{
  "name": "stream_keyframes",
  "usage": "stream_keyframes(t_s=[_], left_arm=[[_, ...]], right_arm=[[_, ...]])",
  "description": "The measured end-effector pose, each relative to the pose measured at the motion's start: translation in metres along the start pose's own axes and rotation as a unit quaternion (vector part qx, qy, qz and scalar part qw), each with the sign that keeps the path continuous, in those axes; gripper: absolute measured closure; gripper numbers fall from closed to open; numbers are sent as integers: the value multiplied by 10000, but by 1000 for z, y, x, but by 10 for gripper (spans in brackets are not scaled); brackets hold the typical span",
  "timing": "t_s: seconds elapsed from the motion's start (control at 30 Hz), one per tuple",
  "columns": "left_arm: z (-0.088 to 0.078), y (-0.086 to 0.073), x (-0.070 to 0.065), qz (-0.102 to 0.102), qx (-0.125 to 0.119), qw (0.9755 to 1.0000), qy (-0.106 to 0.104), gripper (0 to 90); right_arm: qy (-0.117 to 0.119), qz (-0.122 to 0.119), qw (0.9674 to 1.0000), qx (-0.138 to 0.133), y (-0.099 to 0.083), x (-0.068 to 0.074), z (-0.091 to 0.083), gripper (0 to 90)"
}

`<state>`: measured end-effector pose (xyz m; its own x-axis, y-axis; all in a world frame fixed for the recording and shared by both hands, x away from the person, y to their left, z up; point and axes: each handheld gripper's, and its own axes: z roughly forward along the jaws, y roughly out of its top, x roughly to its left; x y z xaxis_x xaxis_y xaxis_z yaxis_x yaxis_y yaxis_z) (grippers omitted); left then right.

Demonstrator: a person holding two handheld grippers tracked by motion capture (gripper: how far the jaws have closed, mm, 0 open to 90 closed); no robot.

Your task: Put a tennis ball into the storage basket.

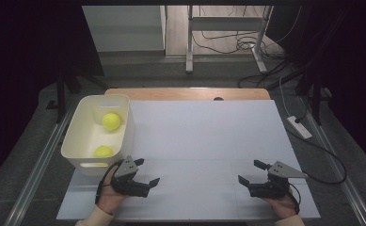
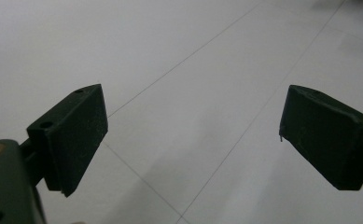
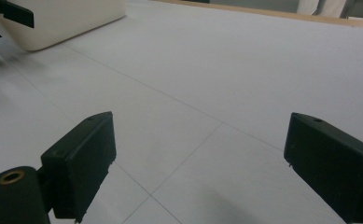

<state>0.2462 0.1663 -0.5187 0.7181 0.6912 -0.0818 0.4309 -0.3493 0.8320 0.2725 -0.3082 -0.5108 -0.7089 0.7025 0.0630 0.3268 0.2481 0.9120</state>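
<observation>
Two grippers, both low over the white table (image 1: 209, 136): left gripper (image 1: 146, 171), jaws spread, nothing between them, just beside the cream tub (image 1: 79, 148); right gripper (image 1: 252, 172), jaws spread, unladen, well apart. Two yellow balls, far ball (image 1: 111, 121) and near ball (image 1: 104, 151), inside tub.

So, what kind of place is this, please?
Probably a lab or recording workspace, not a home: a white work table ringed by dark curtains, loose cables on the floor beyond, and a power strip lying beside the table.
</observation>
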Motion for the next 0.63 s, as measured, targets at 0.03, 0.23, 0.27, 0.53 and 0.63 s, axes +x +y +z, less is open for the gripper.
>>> stream_keyframes(t_s=[0.03, 0.23, 0.27, 0.53, 0.63], left_arm=[[0, -1, 0, 8, 5, 10000, 15, 89], [-1, -4, 0, 30, 48, 10000, 26, 89], [-1, -4, -1, 26, 32, 10000, 23, 89], [1, -4, -3, 18, 30, 10000, -7, 87], [1, -3, -4, 22, 20, 10000, -3, 87]], right_arm=[[9, -12, 10000, 26, 0, 0, 0, 92], [19, -34, 10000, 37, -1, 0, 0, 92], [19, -32, 10000, 35, -1, 0, 0, 92], [63, -48, 10000, 51, -1, 1, 1, 92], [77, -62, 9999, 68, -2, 0, 1, 92]])
